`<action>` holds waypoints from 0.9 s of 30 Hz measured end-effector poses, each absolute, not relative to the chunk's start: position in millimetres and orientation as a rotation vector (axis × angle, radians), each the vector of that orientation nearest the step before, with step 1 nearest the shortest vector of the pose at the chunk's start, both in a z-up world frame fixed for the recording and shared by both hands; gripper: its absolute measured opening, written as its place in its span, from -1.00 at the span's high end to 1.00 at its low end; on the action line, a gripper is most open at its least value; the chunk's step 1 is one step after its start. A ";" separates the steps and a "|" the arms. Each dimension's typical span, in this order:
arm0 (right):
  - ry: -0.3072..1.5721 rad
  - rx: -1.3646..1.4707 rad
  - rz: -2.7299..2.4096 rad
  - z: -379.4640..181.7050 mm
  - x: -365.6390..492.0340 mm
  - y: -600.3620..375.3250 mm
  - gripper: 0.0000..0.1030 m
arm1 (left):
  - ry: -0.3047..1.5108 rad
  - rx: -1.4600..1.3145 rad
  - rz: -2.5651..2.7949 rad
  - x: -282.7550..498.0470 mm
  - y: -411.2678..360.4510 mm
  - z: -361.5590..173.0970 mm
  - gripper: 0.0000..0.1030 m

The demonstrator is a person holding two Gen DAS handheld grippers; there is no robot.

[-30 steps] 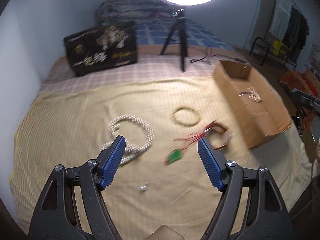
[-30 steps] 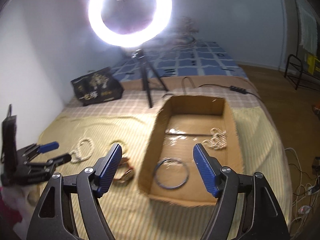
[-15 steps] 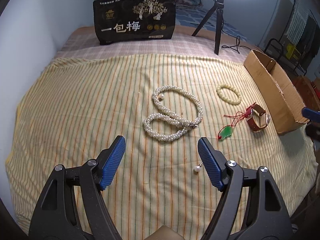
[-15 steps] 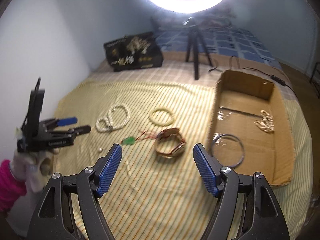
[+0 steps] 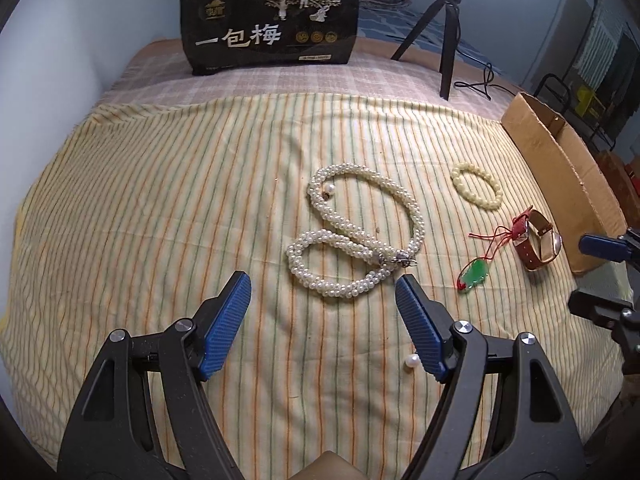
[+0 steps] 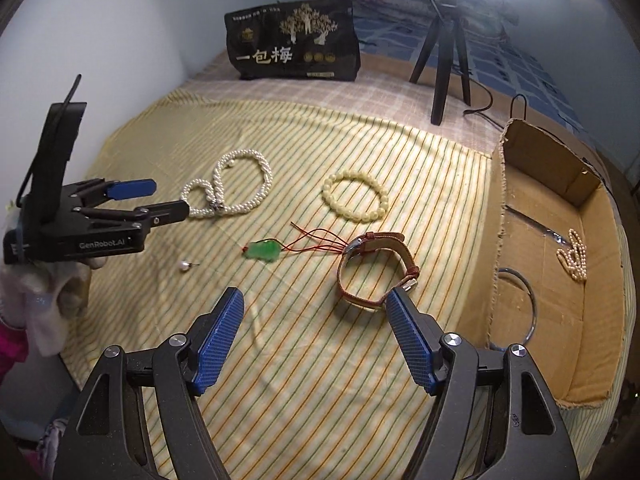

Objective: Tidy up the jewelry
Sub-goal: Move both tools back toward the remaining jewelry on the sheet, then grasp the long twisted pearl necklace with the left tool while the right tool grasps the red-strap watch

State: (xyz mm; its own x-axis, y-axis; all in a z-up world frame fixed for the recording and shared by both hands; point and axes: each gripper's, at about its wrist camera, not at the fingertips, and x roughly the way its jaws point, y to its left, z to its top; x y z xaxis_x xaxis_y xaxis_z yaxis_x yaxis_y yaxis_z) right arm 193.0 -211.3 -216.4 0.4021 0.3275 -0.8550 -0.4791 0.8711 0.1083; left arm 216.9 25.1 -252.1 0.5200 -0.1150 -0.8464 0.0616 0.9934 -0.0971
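- Two grippers hang over the striped bedspread (image 5: 160, 208), both with jaws standing apart and nothing between the blue pads.
- The left gripper (image 5: 323, 292) points down at the pearl necklace (image 5: 356, 236), which lies coiled in a figure-eight just past its fingertips, at twelve o'clock from them.
- A loose pearl earring (image 5: 412, 361) sits on the cloth right beside the left gripper's right finger.
- The right gripper (image 6: 314, 312) hovers over bare cloth; the brown-strapped watch (image 6: 378, 268) lies at about one o'clock from it, its buckle end close by the right fingertip.
- From the watch, the green pendant (image 6: 264, 250) on its red cord lies at nine o'clock, and the pale bead bracelet (image 6: 355, 196) at twelve.
- The cardboard box (image 6: 496, 208) stands at three o'clock from the watch, holding a small pearl piece (image 6: 574, 256) and a thin metal bangle (image 6: 528, 308).
- A white-gloved hand (image 6: 52, 296) holds the left gripper.
- A black printed bag (image 5: 268, 28) and a tripod (image 5: 444, 28) stand at the bed's far end.
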 end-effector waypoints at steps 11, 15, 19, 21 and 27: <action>1.071 -0.198 0.504 -230.8 203.4 -204.3 -0.43 | 1.056 0.081 -0.119 230.9 -9.0 -278.0 -0.58; 1.079 -0.198 0.504 -234.2 208.1 -202.9 -0.43 | 1.050 0.058 -0.088 239.4 -6.5 -282.0 -0.66; 1.096 -0.188 0.511 -239.1 213.6 -200.7 -0.43 | 1.053 0.041 -0.073 247.8 -4.2 -284.9 -0.68; 1.106 -0.176 0.515 -241.5 216.8 -199.6 -0.43 | 1.048 0.026 -0.075 251.1 -3.0 -286.0 -0.68; 1.137 -0.166 0.521 -248.8 226.5 -193.2 -0.42 | 1.025 0.029 -0.086 250.3 -2.2 -284.7 -0.44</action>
State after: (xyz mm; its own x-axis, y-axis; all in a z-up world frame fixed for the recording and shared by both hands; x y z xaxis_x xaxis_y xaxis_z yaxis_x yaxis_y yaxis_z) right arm 226.5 -193.2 -248.8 0.3167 0.3106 -0.8963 -0.4758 0.8694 0.1332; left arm 250.3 -2.2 -284.7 0.5162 -0.0578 -0.8545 0.0847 0.9963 -0.0162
